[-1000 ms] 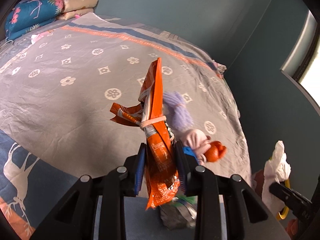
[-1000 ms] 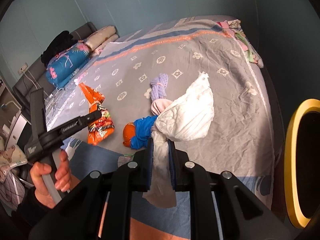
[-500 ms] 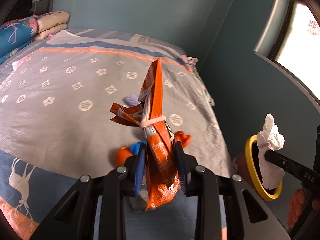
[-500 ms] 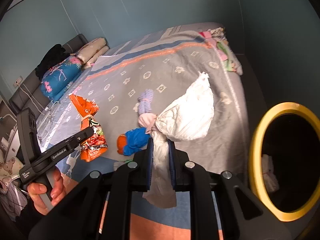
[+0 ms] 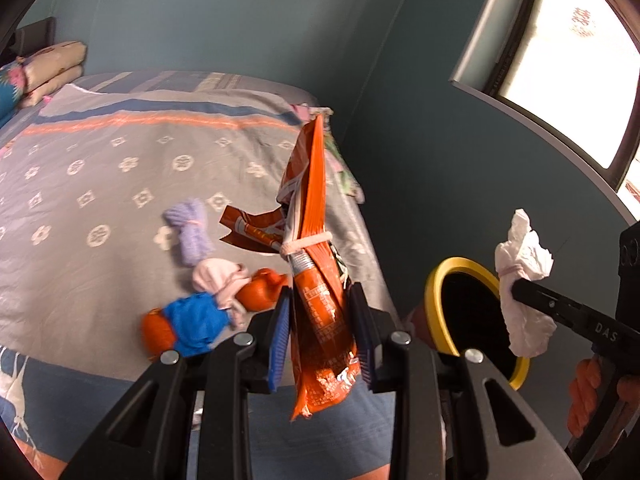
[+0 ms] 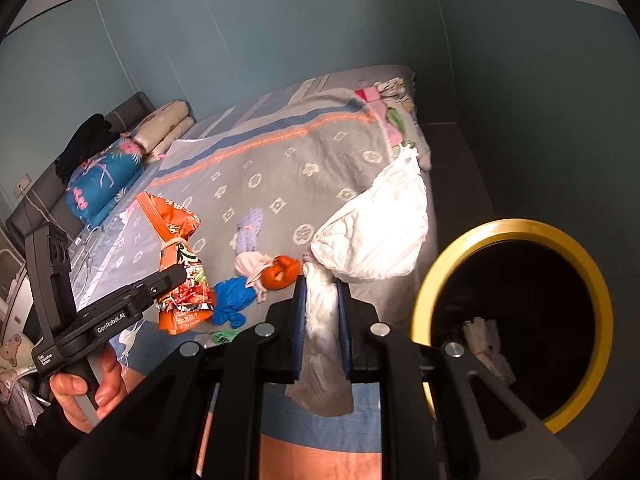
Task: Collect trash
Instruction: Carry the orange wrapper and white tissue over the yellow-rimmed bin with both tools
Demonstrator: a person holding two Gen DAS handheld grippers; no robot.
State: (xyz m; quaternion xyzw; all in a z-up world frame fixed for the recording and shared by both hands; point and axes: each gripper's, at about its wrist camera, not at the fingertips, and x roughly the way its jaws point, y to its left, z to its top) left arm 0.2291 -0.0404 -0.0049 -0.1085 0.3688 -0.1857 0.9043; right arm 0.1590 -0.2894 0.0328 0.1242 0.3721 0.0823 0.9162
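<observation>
My left gripper (image 5: 320,328) is shut on an orange snack bag (image 5: 316,264) bound with a rubber band; it hangs upright over the bed's near edge. In the right wrist view the same orange bag (image 6: 180,264) shows in the left gripper (image 6: 176,280). A white crumpled wrapper (image 6: 368,232) is pinched between the pads of my right gripper (image 6: 322,320), which is shut on it. The wrapper (image 5: 520,280) also shows in the left wrist view beside the yellow-rimmed black bin (image 5: 444,300). The bin (image 6: 424,300) stands right of the bed, with some white trash inside.
On the grey patterned bedspread (image 5: 100,184) lie a purple bundle (image 5: 190,232), a pink one (image 5: 218,276), a blue one (image 5: 196,320) and an orange one (image 5: 264,288). Pillows (image 6: 120,160) are stacked at the far end. A teal wall and a window (image 5: 560,52) are to the right.
Both grippers have swung right and risen with their loads. The yellow-rimmed bin has come into fuller view and the bed has slid to the left.
</observation>
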